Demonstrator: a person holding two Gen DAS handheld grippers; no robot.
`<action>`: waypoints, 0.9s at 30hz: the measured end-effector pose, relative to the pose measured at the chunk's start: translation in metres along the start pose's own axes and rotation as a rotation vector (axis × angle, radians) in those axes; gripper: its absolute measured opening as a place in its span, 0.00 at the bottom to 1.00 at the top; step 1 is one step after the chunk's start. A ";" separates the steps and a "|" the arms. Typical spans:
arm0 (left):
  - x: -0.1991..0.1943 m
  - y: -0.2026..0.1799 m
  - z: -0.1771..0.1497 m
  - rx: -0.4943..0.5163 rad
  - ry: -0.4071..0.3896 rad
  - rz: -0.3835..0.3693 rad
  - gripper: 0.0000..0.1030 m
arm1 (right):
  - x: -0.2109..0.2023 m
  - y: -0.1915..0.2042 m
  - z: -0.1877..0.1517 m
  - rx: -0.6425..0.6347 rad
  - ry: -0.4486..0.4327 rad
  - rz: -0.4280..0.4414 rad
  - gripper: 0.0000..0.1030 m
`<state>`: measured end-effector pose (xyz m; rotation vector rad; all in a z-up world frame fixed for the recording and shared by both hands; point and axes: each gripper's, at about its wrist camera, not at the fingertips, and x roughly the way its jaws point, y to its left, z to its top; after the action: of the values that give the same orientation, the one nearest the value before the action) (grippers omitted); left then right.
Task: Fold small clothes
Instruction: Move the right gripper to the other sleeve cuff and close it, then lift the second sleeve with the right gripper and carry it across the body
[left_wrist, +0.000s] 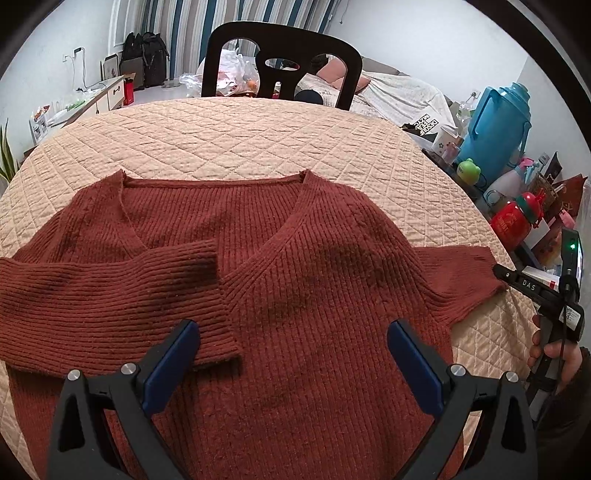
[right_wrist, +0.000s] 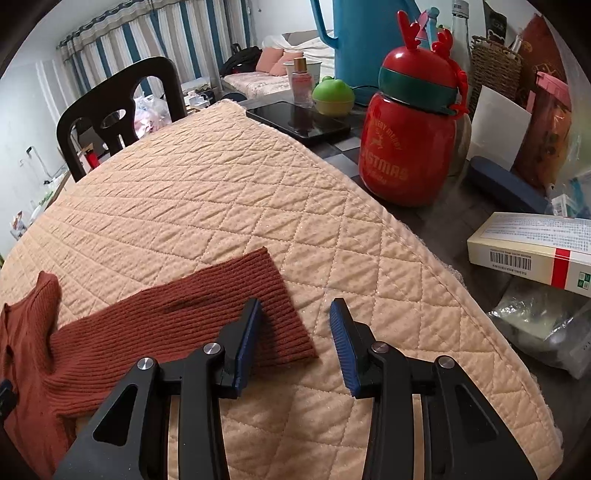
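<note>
A rust-red ribbed V-neck sweater (left_wrist: 317, 266) lies flat, front up, on the quilted beige cover (left_wrist: 229, 144). One sleeve (left_wrist: 110, 291) is folded across its chest. The other sleeve (right_wrist: 192, 321) stretches out sideways toward the cover's edge. My left gripper (left_wrist: 293, 334) hovers open over the sweater's lower body with nothing between its fingers. My right gripper (right_wrist: 296, 310) stands open at the outstretched cuff (right_wrist: 284, 314): its left finger is over the cuff and its right finger is over bare quilt. In the left wrist view the right gripper (left_wrist: 504, 275) shows at the cuff (left_wrist: 476, 273), with a hand (left_wrist: 550, 354) holding it.
A dark chair (left_wrist: 280, 62) stands behind the table. Past the cover's right edge stand a red Christmas bottle (right_wrist: 406, 140), a blue jug (left_wrist: 495, 125), a green frog-shaped pot (right_wrist: 332, 96), a dark flat device (right_wrist: 299, 120), a white box (right_wrist: 532, 254) and a plastic bag (right_wrist: 543, 325).
</note>
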<state>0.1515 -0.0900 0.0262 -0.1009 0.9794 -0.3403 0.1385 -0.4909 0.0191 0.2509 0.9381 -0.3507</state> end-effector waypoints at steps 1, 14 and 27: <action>0.000 0.001 -0.001 0.001 0.001 0.000 1.00 | 0.000 0.002 -0.001 -0.010 -0.001 -0.007 0.38; -0.001 0.004 -0.003 -0.003 0.005 0.000 1.00 | -0.014 0.009 -0.007 -0.030 -0.042 0.045 0.08; -0.005 0.006 -0.005 -0.018 0.005 -0.010 1.00 | -0.056 0.008 -0.005 0.022 -0.136 0.283 0.06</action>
<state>0.1465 -0.0822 0.0265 -0.1215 0.9873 -0.3406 0.1080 -0.4711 0.0622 0.3705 0.7530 -0.1154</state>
